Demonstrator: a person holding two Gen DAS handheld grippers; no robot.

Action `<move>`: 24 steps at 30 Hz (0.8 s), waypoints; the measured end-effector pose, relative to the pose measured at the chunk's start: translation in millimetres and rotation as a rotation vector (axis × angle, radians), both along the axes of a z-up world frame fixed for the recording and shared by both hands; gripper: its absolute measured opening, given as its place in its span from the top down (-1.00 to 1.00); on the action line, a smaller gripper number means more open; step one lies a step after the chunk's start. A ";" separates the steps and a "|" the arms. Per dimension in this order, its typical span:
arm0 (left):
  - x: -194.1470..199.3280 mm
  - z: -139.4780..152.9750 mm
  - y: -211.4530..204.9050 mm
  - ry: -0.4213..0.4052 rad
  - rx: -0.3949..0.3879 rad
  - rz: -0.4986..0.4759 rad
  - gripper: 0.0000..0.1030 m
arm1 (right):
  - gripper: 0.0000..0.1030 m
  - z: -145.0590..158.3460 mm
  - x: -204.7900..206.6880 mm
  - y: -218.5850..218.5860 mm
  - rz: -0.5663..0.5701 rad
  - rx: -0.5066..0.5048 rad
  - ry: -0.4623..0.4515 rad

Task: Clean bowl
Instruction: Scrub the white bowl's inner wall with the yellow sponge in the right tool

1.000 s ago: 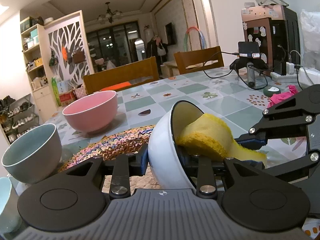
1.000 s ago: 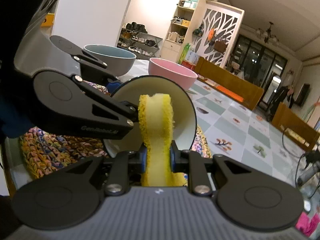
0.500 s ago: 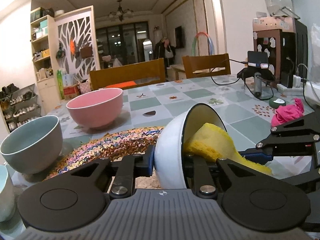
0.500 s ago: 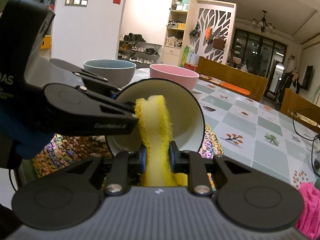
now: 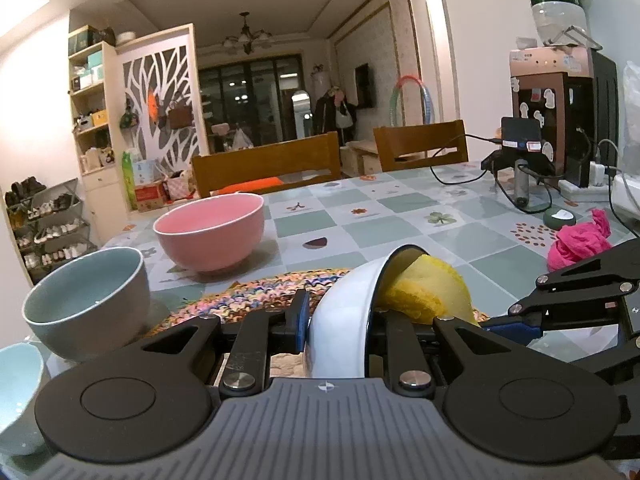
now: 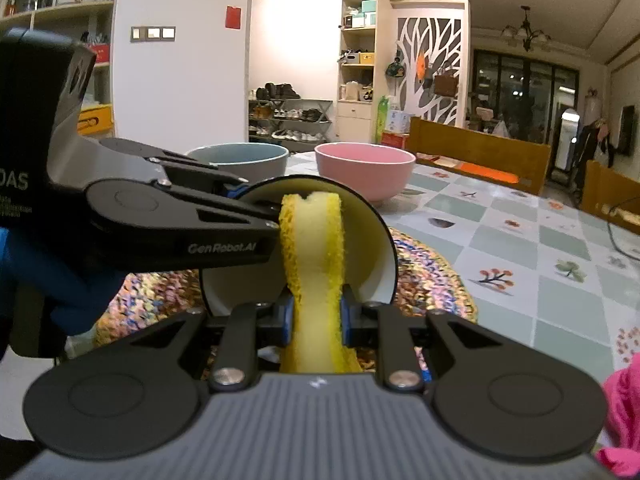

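My left gripper (image 5: pixel 338 320) is shut on the wall of a small white bowl (image 5: pixel 344 320) with a pale yellow inside, tipped on its side above the braided mat (image 5: pixel 256 294). My right gripper (image 6: pixel 316 316) is shut on a yellow sponge (image 6: pixel 314 248) and pushes its end into the bowl's mouth (image 6: pixel 372 256). In the left wrist view the sponge (image 5: pixel 424 292) bulges out of the bowl, with the right gripper's black frame (image 5: pixel 580 300) behind it. The left gripper's arm (image 6: pixel 180 224) crosses the right wrist view at the bowl's rim.
A pink bowl (image 5: pixel 210 236), a grey-blue bowl (image 5: pixel 86 296) and part of a light blue bowl (image 5: pixel 18 380) stand left of the mat. A pink cloth (image 5: pixel 580 240), cables and a water dispenser (image 5: pixel 560 112) are at the right. Wooden chairs (image 5: pixel 268 164) stand behind the table.
The bowl has turned further side-on in the left wrist view and sits lower. The sponge has slid across the bowl's inside, now reaching its upper rim. Both grips held.
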State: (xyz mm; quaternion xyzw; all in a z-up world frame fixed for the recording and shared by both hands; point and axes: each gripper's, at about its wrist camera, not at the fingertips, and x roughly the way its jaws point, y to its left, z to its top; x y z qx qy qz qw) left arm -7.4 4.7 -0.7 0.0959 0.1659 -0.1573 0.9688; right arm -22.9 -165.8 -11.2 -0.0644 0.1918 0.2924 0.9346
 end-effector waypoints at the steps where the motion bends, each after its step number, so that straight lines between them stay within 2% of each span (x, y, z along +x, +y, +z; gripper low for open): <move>1: 0.4 0.6 1.3 0.002 0.004 0.000 0.58 | 0.58 0.7 -1.2 0.4 0.005 0.008 0.005; 4: 2.5 0.6 4.3 0.010 0.011 -0.003 0.59 | 0.58 2.6 -2.7 2.5 0.019 0.033 0.028; 11: 4.8 0.0 3.8 0.024 0.012 0.008 0.54 | 0.58 1.3 -7.1 6.0 0.000 0.021 0.021; 24: 1.2 -0.7 9.2 0.093 -0.023 0.041 0.43 | 0.57 -2.8 -3.5 -1.3 -0.014 0.047 0.035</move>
